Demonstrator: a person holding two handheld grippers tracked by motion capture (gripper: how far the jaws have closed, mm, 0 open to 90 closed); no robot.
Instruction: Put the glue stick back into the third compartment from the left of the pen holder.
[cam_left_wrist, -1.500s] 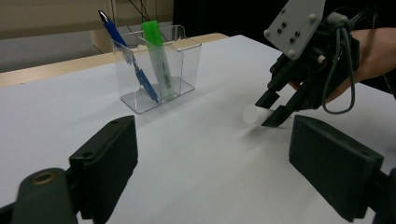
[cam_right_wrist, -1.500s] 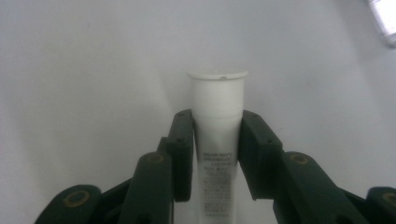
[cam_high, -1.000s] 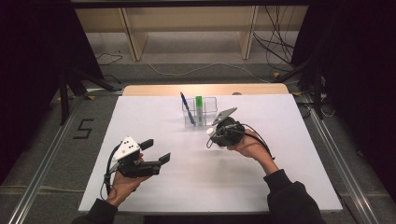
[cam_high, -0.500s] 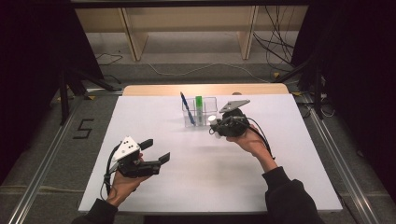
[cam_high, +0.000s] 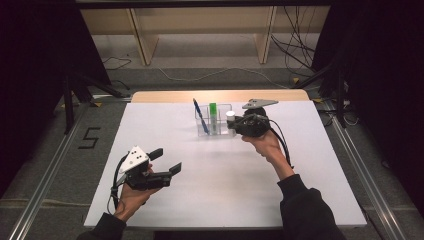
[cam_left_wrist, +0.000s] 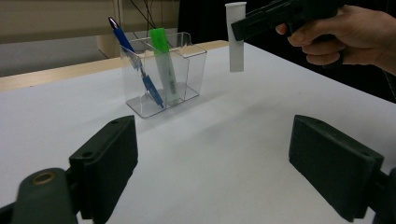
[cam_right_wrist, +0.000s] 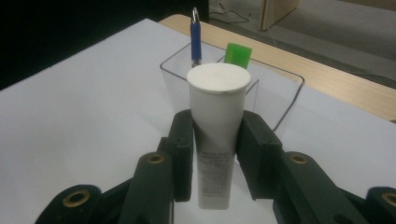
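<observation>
We grip the white tube (cam_right_wrist: 215, 135) upright in our right claw (cam_right_wrist: 215, 154), raised just beside the clear holder (cam_high: 220, 131); our left claw (cam_high: 167, 161) hangs wide apart over the table (cam_high: 225, 190).

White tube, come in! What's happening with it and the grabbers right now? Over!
Right gripper shut on white tube, upright, above the table. Left gripper open, empty. Clear organizer close beside, holding blue pen and green marker. Over.

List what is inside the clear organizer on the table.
The clear organizer holds a blue pen leaning in one compartment and a green marker upright in the next. A third compartment looks empty. The marker's print is too small to read.
</observation>
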